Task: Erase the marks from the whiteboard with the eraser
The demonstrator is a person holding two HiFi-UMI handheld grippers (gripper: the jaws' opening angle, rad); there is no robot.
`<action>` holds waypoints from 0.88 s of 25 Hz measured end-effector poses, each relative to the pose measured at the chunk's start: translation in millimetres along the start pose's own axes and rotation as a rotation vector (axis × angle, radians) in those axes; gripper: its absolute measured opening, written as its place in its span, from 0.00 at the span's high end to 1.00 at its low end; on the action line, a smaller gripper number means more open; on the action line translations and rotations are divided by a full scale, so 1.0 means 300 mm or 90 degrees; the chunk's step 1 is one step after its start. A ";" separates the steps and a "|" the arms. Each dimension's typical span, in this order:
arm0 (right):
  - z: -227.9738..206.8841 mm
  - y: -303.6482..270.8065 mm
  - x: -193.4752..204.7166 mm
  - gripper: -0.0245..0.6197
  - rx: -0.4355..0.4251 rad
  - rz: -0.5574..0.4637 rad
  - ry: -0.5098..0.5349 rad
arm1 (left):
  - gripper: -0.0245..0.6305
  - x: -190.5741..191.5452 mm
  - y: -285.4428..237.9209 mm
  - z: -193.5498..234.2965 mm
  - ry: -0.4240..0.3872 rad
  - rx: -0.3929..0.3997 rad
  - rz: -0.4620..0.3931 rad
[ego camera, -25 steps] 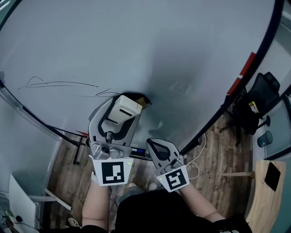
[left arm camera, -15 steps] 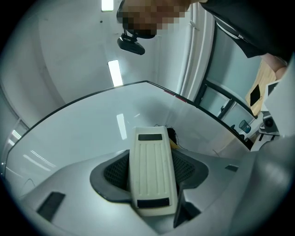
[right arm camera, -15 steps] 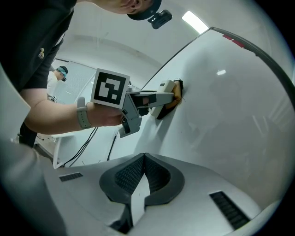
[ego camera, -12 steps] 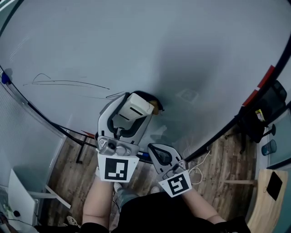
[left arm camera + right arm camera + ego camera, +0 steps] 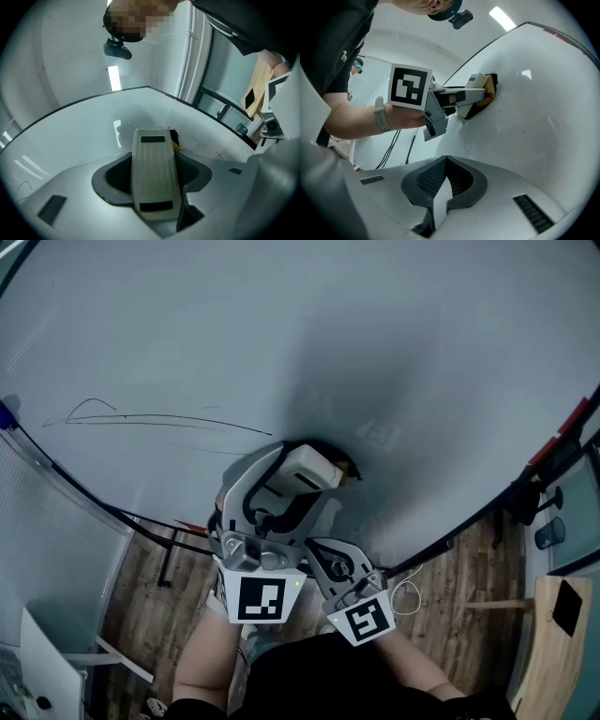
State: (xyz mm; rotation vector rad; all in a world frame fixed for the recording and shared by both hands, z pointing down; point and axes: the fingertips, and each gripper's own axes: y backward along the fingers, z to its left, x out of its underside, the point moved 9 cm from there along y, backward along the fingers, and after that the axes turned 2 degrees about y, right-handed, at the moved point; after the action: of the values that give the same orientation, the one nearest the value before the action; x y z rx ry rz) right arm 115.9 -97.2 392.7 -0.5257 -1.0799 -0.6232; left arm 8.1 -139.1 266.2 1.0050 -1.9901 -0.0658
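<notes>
- Whiteboard fills nearly all of your head view, and a strip of wooden floor shows under its lower frame.
- Your left gripper is clamped on the eraser. In the left gripper view its jaws press in on the two long sides of the pale plastic body.
- You hold the eraser pad-first against the board, low down and near the bottom frame, with a dark, yellowish pad edge showing at its tip.
- Your right gripper sits near the eraser on the side toward you. Its jaws are together with nothing between them, and it takes no part in the wiping.
- A long thin line runs from just beside the eraser off to your left, with a small loop at its far end and a fainter stroke beneath it.
- A few hair-thin squiggles lie right at the eraser's tip. I cannot tell whether they are ink or pad fibres.
- To your right of the eraser the board looks bare apart from soft reflections.
- My judgement is that you are early to midway. The eraser is in hand and on the board, but the whole visible line to its left is not yet wiped, so a leftward sweep along that line is what remains.
</notes>
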 end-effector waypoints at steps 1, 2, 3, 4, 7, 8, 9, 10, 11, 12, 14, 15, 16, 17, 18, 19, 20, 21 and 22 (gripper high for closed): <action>0.002 -0.006 -0.004 0.92 0.001 -0.003 -0.003 | 0.56 0.002 0.001 0.002 -0.004 0.004 0.000; 0.003 -0.008 -0.009 0.92 0.002 -0.008 -0.006 | 0.56 0.002 0.000 0.002 -0.007 0.007 -0.002; 0.002 -0.007 -0.014 0.92 0.002 -0.010 -0.007 | 0.56 0.000 -0.001 0.001 -0.008 0.008 -0.005; 0.002 -0.004 -0.018 0.92 0.001 -0.010 -0.008 | 0.56 -0.002 -0.001 0.000 -0.006 0.008 -0.010; -0.002 0.019 -0.024 0.92 -0.003 -0.008 -0.013 | 0.56 -0.016 -0.002 0.003 -0.009 0.004 -0.004; -0.006 0.031 -0.024 0.92 -0.005 -0.011 -0.015 | 0.56 -0.023 -0.003 0.004 -0.012 0.003 0.004; -0.013 0.046 -0.023 0.92 -0.006 -0.016 -0.016 | 0.56 -0.028 -0.005 0.002 -0.012 0.000 0.010; -0.020 0.059 -0.022 0.92 -0.008 -0.020 -0.016 | 0.56 -0.031 -0.006 0.000 -0.012 -0.003 0.015; -0.023 0.066 -0.022 0.92 -0.010 -0.022 -0.015 | 0.56 -0.030 -0.002 0.004 -0.011 -0.007 0.019; -0.020 0.061 -0.025 0.92 -0.014 -0.023 -0.013 | 0.56 -0.019 0.010 0.019 -0.008 -0.012 0.024; 0.012 0.009 -0.040 0.92 -0.023 -0.024 -0.010 | 0.56 0.031 0.063 0.084 0.006 -0.025 0.042; 0.034 -0.027 -0.049 0.92 -0.030 -0.023 -0.009 | 0.56 0.065 0.096 0.127 0.015 -0.032 0.053; 0.054 -0.062 -0.056 0.92 -0.037 -0.022 -0.009 | 0.56 0.099 0.127 0.168 0.025 -0.041 0.065; 0.071 -0.092 -0.062 0.92 -0.043 -0.022 -0.010 | 0.56 0.131 0.154 0.205 0.038 -0.049 0.076; 0.084 -0.114 -0.067 0.92 -0.049 -0.022 -0.011 | 0.56 0.158 0.176 0.235 0.050 -0.057 0.086; 0.094 -0.130 -0.071 0.92 -0.054 -0.024 -0.010 | 0.56 0.179 0.194 0.260 0.061 -0.065 0.094; 0.102 -0.140 -0.075 0.92 -0.060 -0.025 -0.009 | 0.56 0.195 0.210 0.281 0.074 -0.073 0.100; 0.108 -0.145 -0.079 0.92 -0.065 -0.028 -0.007 | 0.56 0.208 0.223 0.299 0.091 -0.084 0.104; 0.114 -0.148 -0.082 0.92 -0.069 -0.032 -0.005 | 0.56 0.218 0.235 0.316 0.112 -0.097 0.106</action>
State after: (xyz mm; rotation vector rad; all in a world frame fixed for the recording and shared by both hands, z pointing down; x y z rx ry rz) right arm 55.1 -101.2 387.2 -0.5968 -1.0738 -0.7267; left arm -123.5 -165.5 281.2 0.7207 -1.8686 -0.0366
